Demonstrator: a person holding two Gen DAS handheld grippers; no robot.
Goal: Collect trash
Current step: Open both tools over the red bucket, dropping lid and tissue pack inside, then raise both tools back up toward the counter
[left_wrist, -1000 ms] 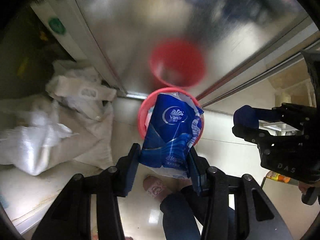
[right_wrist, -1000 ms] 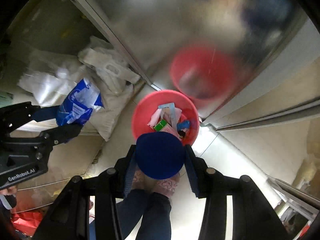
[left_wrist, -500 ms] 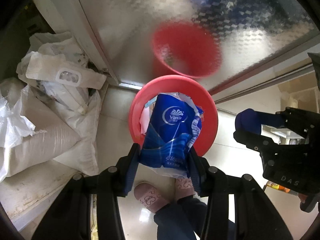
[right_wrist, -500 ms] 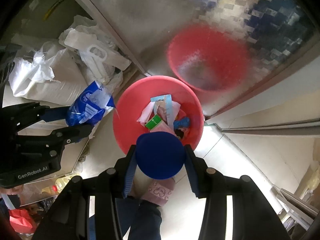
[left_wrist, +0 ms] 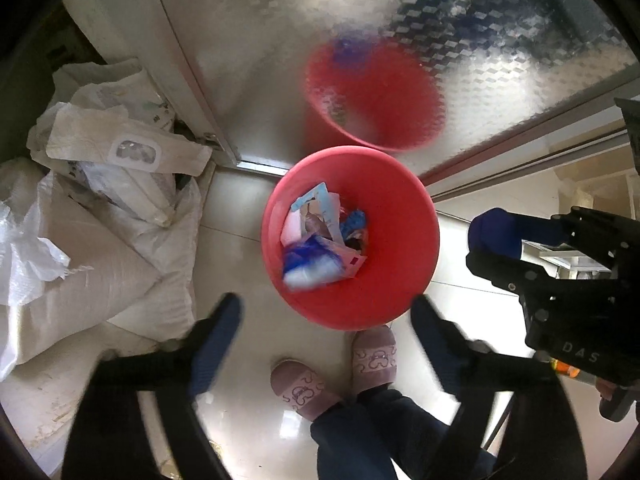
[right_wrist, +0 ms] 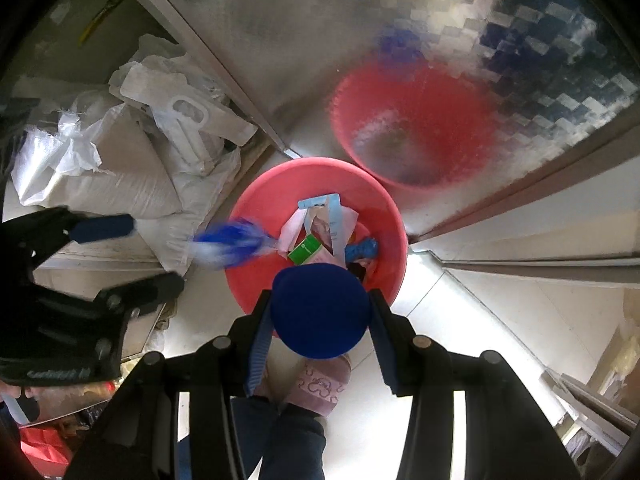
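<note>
Released from the left gripper [left_wrist: 324, 320], whose jaws have just been opening wide, the blue wrapper [left_wrist: 310, 262] drops into the red bin [left_wrist: 420, 276], while the right gripper [right_wrist: 320, 320] pinches a blue cup [right_wrist: 320, 310] above the near rim, likely next.

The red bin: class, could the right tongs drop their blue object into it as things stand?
Probably yes. The right tongs hold the blue object just above the red bin, whose top is open; the left tongs stand off to one side.

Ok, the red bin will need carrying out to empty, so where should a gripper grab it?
Probably take the red bin by its thin rim, from above, on the side nearest the slippers: it stands upright and open, and the sacks and glass door crowd the other sides.
</note>
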